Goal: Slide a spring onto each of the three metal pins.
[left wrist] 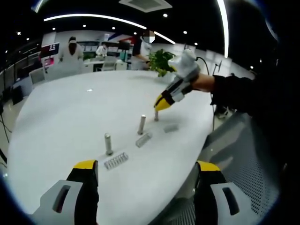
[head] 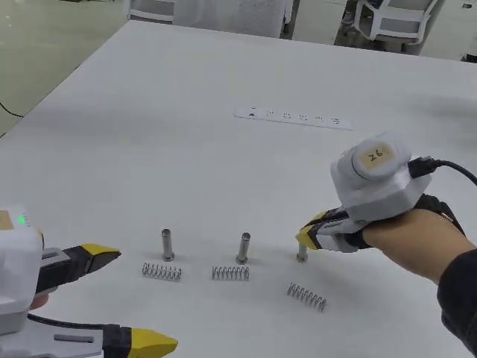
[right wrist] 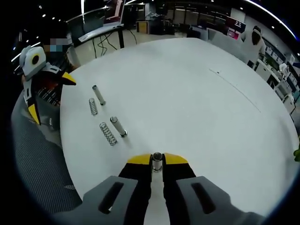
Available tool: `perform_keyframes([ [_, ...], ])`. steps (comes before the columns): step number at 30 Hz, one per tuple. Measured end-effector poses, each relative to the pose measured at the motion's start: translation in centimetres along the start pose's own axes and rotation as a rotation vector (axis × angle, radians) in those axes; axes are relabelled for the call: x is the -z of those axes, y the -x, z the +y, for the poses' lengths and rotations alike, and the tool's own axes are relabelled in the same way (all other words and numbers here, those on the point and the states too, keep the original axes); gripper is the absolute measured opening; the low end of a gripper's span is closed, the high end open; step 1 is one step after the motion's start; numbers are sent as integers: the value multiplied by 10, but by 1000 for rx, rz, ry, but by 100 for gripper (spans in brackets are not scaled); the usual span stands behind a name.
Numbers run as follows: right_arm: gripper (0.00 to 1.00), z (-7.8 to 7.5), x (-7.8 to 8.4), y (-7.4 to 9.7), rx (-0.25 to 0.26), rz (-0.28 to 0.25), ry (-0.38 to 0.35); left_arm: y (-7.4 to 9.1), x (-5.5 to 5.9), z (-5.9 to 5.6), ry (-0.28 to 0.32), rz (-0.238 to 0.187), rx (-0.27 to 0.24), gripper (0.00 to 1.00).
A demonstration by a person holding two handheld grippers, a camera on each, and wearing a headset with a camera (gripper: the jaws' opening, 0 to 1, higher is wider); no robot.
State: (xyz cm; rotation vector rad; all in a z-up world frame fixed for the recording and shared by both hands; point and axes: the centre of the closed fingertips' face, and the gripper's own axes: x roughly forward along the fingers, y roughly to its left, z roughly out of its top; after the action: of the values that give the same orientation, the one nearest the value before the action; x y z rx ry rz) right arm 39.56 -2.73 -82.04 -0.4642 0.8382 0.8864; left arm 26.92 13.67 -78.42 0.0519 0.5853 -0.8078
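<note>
Three pins [head: 244, 247] stand in a row, a spring [head: 230, 274] lying just beside each, ready for pairing. My right gripper [head: 308, 236] clamps the rightmost pin [head: 302, 255], probably to steady it. My left gripper [head: 138, 298] hangs open near the leftmost spring [head: 162, 272].

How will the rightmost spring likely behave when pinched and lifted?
The rightmost spring is a thin open wire coil, so it probably flexes under a hard pinch and weighs little. Lying on its side on the smooth white table, it may roll or skid if nudged.

White left gripper [head: 147, 298] and right gripper [head: 302, 238], yellow-tipped jaws, black cable [head: 451, 169], dark sleeve [head: 458, 292]
</note>
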Motion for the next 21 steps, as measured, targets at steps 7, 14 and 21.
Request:
perform_keyframes([
  [7, 5, 5, -2, 0, -14, -21, -14, 0, 0, 0, 0, 1, -2, 81],
  [14, 5, 8, -1, 2, -21, -34, -20, 0, 1, 0, -1, 5, -1, 81],
  [21, 5, 9, 0, 2, -15, -58, -11, 0, 1, 0, -2, 9, 0, 81],
])
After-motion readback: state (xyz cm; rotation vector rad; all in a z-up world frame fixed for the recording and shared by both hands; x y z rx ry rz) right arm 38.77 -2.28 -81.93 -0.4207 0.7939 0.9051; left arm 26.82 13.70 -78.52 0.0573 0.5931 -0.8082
